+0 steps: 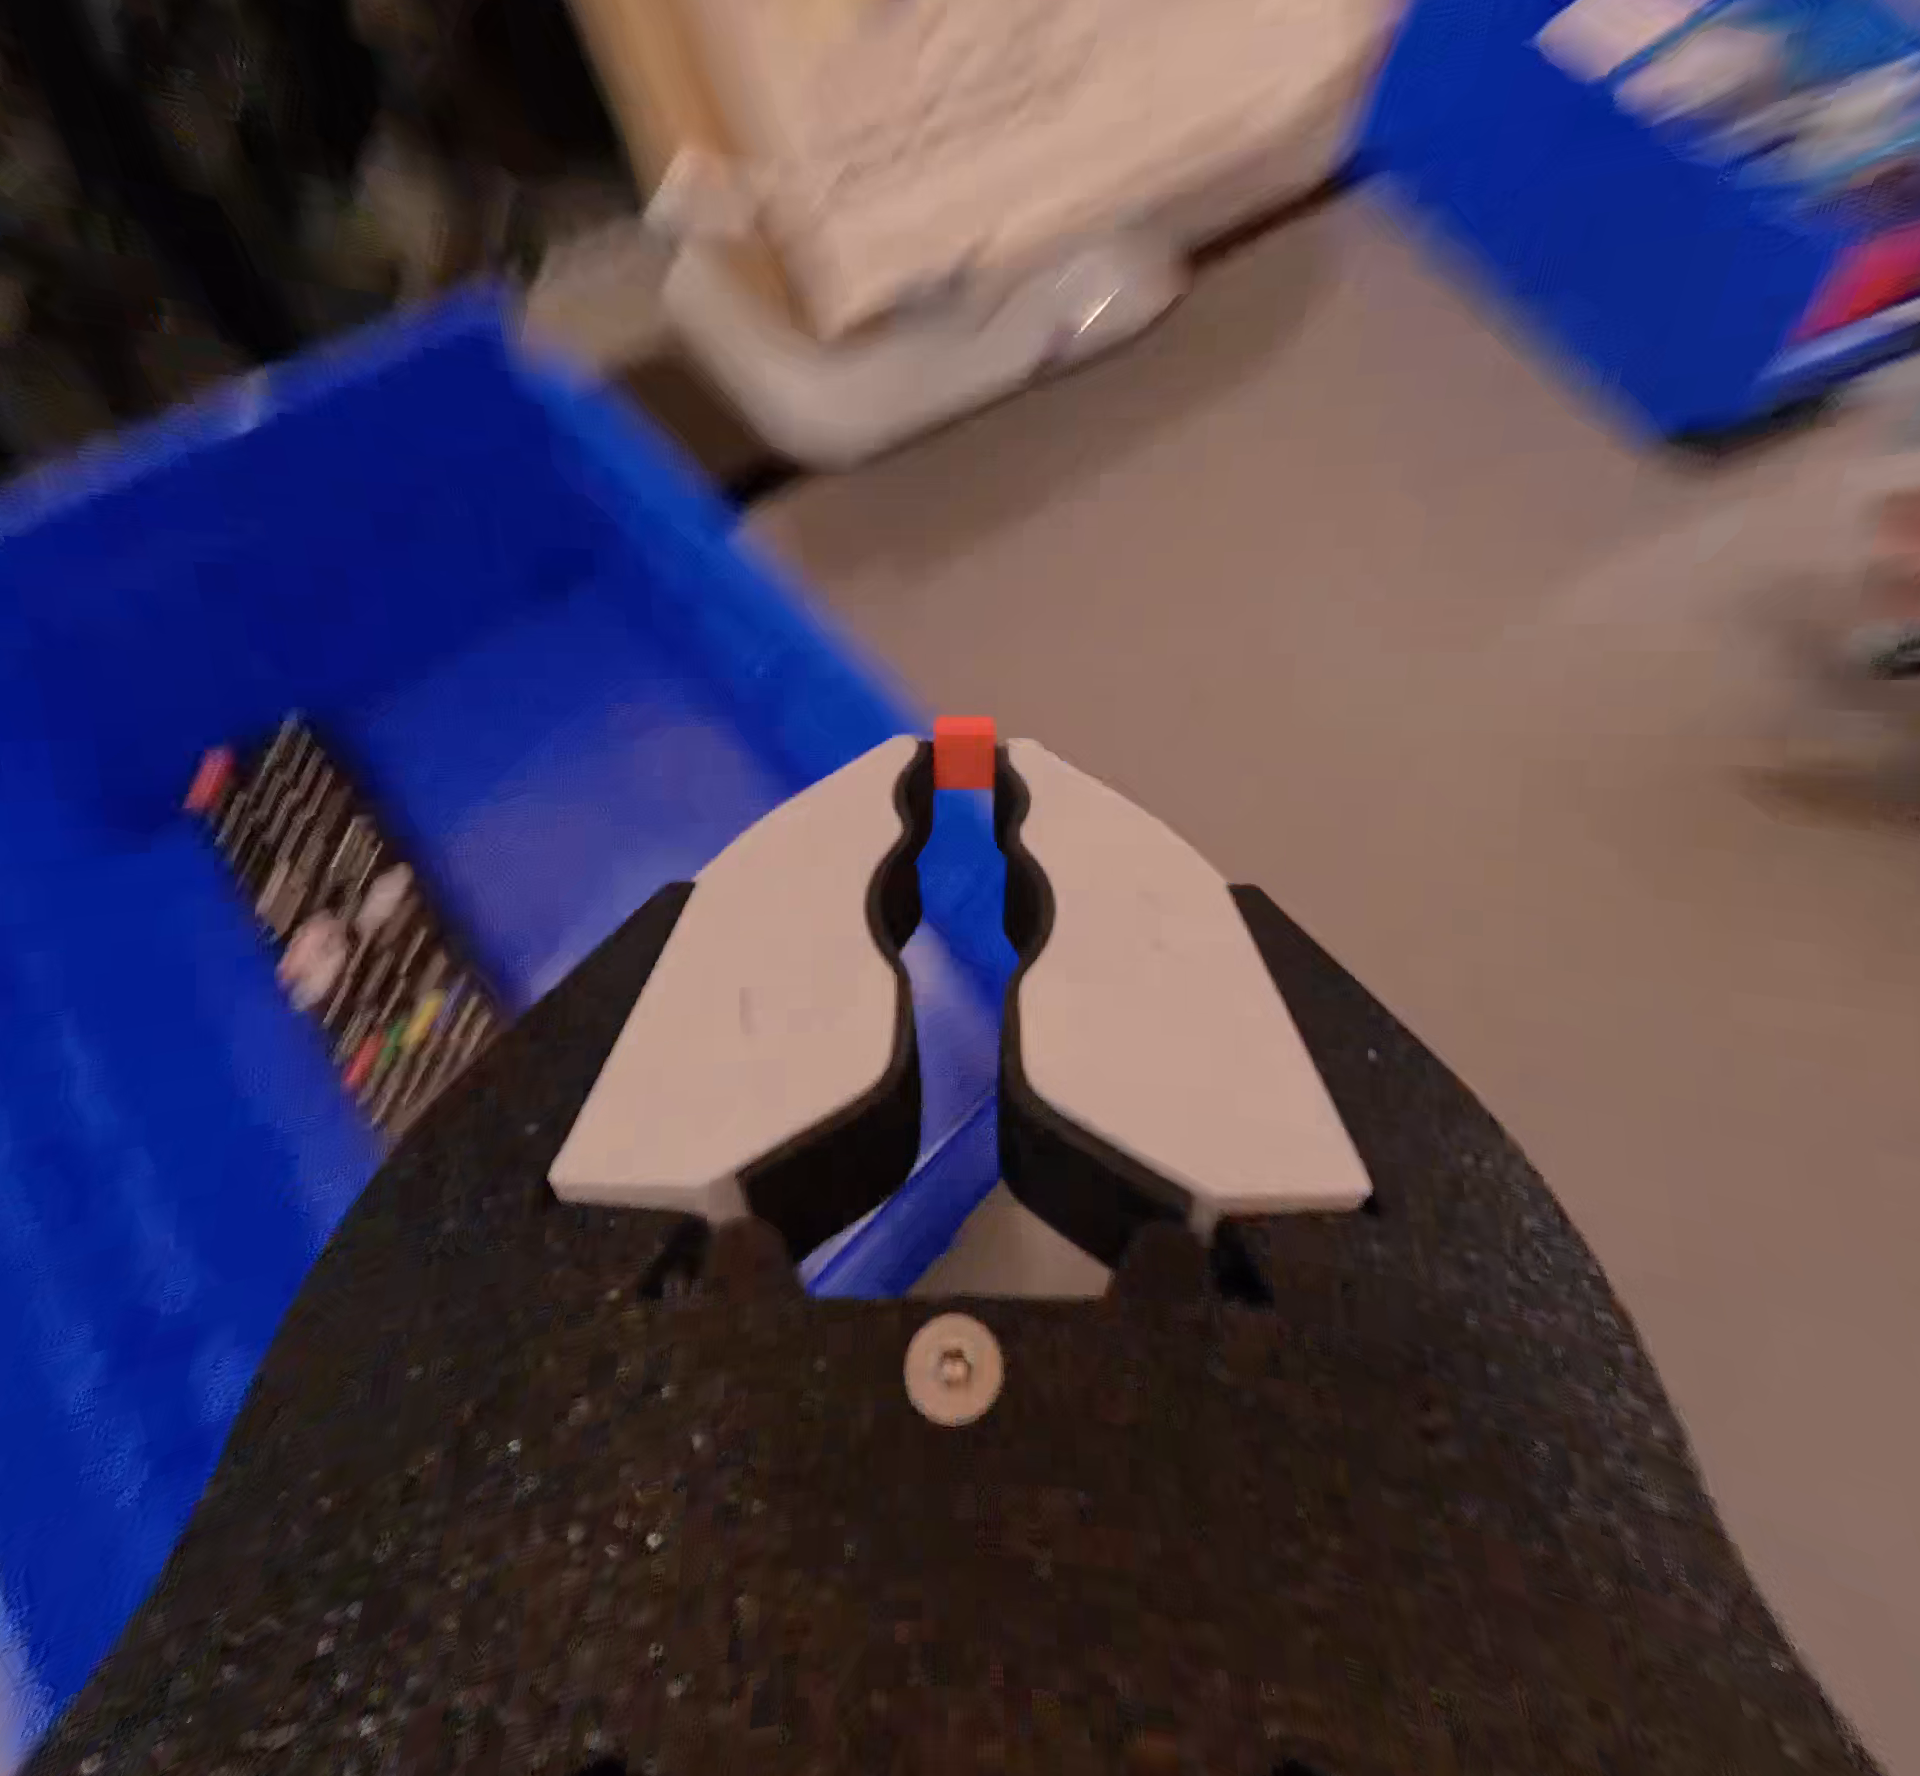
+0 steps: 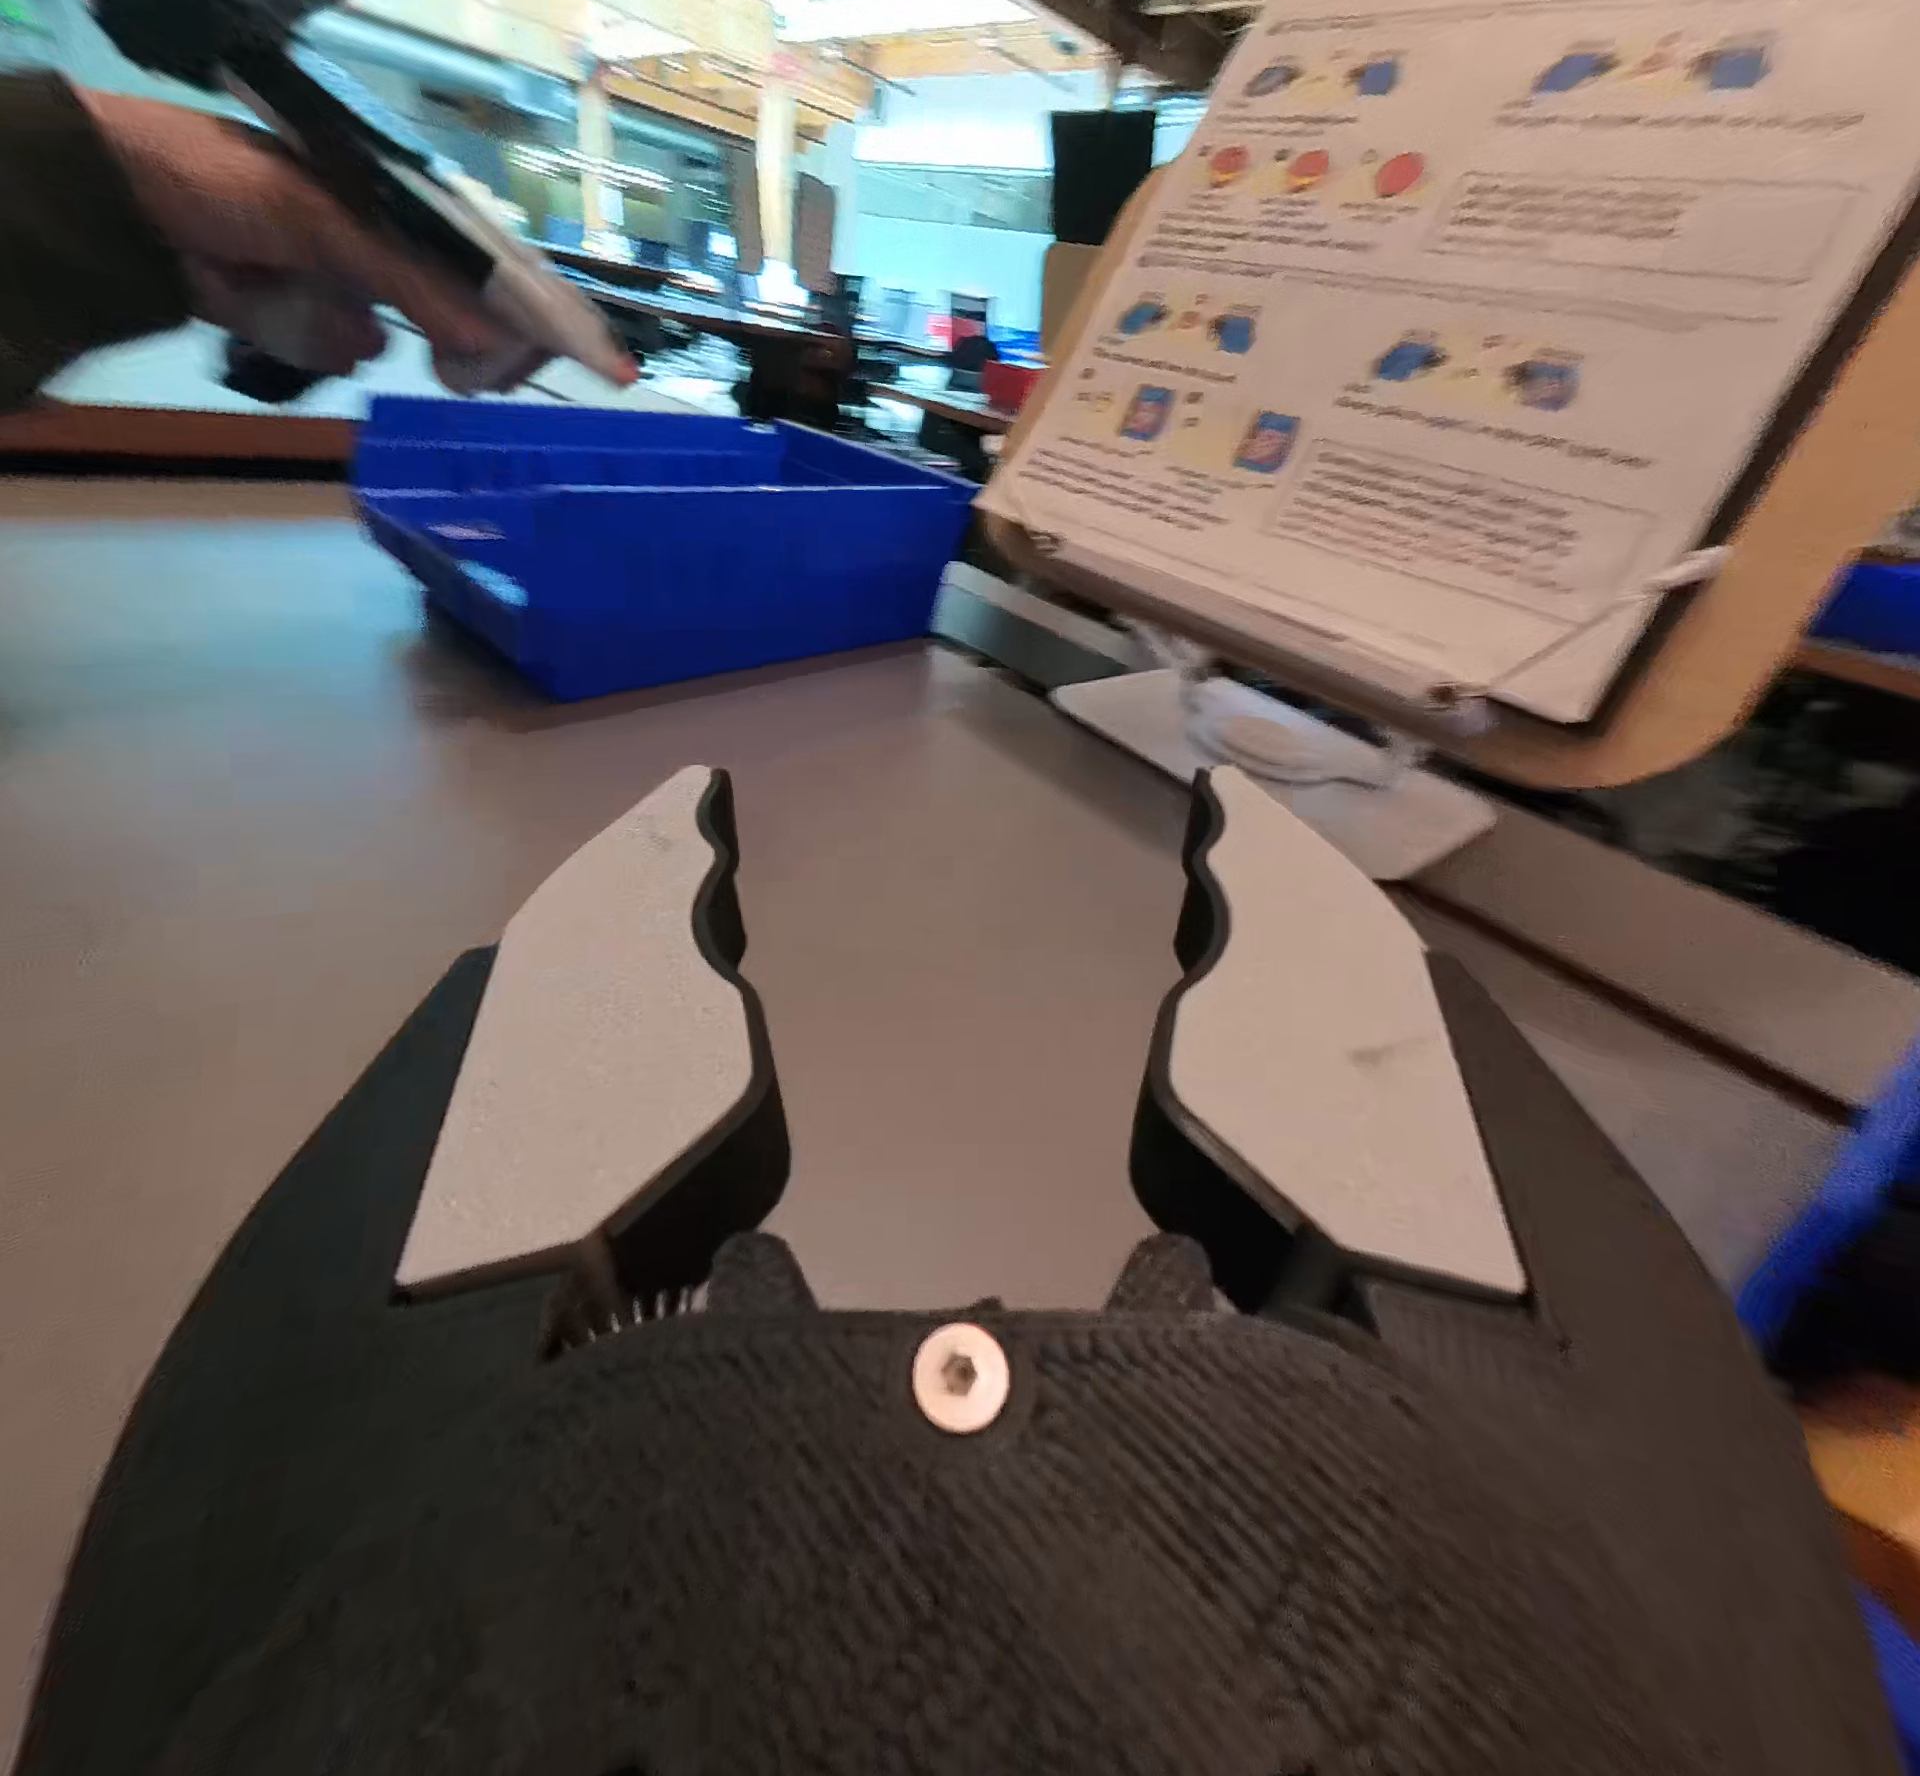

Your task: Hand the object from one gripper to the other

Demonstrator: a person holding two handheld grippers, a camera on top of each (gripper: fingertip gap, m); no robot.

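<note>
My grey worktop (image 2: 260,739) carries a blue bin (image 2: 665,531) at 11 o'clock in the right wrist view. My right tool (image 2: 956,827) is spread wide and empty above it. My left tool (image 1: 964,758) pinches a small red block (image 1: 963,752) at its fingertips, over the bin's edge.

Grippers: I count two, my left gripper (image 1: 964,750) and my right gripper (image 2: 956,791).
Red blocks: just one, the small red block (image 1: 963,752).
Blue bins: I'm seeing two in the left wrist view, a near blue bin (image 1: 312,646) and a far blue bin (image 1: 1621,199).
Instruction boards: one propped instruction board (image 2: 1455,292).
Hands: one hand (image 2: 291,261).
</note>
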